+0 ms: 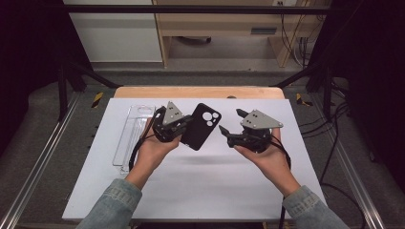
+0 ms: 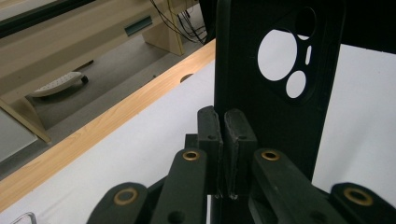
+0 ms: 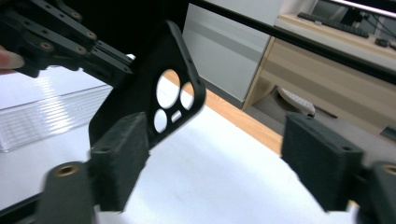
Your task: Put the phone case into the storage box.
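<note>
A black phone case (image 1: 203, 129) with round camera holes is held in the air above the white mat, tilted with its holes toward the far side. My left gripper (image 1: 185, 125) is shut on the case's left edge. In the left gripper view, the two pads (image 2: 223, 116) pinch the thin wall of the case (image 2: 275, 112). My right gripper (image 1: 231, 121) hovers just right of the case, jaws open and pointing at it with nothing between them. In the right gripper view, its pads (image 3: 219, 154) stand wide apart and the case (image 3: 140, 102) hangs beyond them, held by the other gripper (image 3: 70, 42).
A clear plastic tray (image 1: 133, 136) lies on the white mat (image 1: 191, 186) left of my left hand, also in the right gripper view (image 3: 46, 116). The table's wooden far edge (image 1: 198, 92) runs behind. Dark frame rails flank both sides.
</note>
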Motion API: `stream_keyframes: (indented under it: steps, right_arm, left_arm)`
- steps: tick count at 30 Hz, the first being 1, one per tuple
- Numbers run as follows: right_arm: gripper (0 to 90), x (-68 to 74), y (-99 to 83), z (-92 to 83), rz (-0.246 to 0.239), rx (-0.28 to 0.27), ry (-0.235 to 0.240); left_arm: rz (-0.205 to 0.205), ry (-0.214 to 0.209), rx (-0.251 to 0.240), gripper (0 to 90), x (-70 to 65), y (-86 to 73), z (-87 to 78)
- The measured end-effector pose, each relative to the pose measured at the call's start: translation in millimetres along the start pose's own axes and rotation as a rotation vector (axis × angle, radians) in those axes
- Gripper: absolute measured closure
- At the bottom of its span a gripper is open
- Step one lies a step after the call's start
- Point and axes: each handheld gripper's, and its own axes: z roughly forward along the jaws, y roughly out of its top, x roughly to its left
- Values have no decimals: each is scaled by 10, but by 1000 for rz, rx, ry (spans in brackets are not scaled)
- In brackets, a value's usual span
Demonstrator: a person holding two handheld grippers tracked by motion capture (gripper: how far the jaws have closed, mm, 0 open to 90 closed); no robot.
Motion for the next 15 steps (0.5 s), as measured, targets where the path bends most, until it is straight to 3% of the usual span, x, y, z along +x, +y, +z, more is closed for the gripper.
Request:
stream_keyframes:
  steps: [10, 15]
  right_arm:
    - [112, -50, -272, -120, 91, -40, -35]
    - [64, -75, -419, -202, 137, -87, -3]
  left_arm:
    - [-41, 33, -50, 862, -10, -29, -133]
    - [-53, 31, -71, 862, -3, -37, -166]
